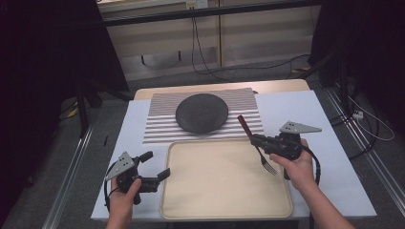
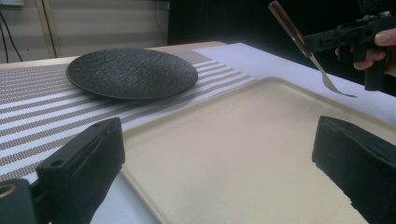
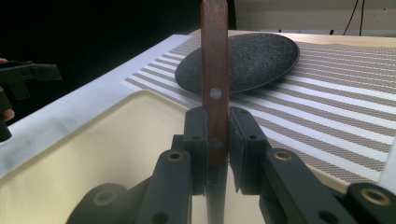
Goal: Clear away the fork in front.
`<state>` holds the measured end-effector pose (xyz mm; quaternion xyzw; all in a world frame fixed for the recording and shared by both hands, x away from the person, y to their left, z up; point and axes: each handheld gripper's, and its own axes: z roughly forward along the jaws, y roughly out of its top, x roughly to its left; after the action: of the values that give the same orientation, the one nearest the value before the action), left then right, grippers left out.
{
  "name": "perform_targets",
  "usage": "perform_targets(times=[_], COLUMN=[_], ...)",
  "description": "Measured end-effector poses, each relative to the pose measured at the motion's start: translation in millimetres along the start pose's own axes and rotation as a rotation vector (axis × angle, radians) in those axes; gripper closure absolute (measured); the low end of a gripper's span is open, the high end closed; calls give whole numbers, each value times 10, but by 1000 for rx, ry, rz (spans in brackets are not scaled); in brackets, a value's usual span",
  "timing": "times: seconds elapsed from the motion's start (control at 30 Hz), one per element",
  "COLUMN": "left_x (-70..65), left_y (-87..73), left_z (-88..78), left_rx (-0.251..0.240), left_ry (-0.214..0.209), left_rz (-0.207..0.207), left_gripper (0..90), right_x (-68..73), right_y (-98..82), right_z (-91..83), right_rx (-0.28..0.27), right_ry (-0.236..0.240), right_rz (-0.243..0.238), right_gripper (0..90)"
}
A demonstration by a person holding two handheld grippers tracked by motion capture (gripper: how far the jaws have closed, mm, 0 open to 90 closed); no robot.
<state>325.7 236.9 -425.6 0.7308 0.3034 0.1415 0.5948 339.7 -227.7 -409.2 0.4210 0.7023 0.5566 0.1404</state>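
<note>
Right gripper (image 3: pixel 217 135) clamps fork (image 3: pixel 214 70) — no writing readable.

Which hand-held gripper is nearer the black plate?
Right. The right hand-held gripper, shut on the fork, sits just past the plate's near right; the left hand-held gripper is off the tray's left edge.

Lab-type recording setup, not a home. Small table (image 1: pixel 334 157) under a white cover stands on grey floor (image 1: pixel 57 157), flanked by black curtains (image 1: pixel 43 57). Loose cables (image 1: pixel 205 62) trail along the back wall. A metal rail (image 1: pixel 71 162) runs beside the table.
</note>
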Motion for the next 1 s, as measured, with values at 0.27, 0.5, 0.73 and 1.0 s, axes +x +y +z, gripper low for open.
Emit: perform_targets(times=[0.27, 0.5, 0.73, 1.0], left_x=[-93, -201, -317, -421], left_y=[78, 171, 263, 380], left_z=[74, 184, 328, 514], left_rx=[13, 26, 50, 49], left_ry=[-25, -51, -79, -104], left_rz=[14, 24, 52, 31], left_gripper=[26, 26, 23, 23], right_x=[156, 214, 323, 409], right_y=[-105, -158, -174, -194], right_z=[-22, -11, 34, 113], right_rx=[-37, -46, -50, -53], right_ry=[34, 52, 79, 91], right_rz=[-5, -7, -19, -38], right_gripper=[785, 785, 784, 784])
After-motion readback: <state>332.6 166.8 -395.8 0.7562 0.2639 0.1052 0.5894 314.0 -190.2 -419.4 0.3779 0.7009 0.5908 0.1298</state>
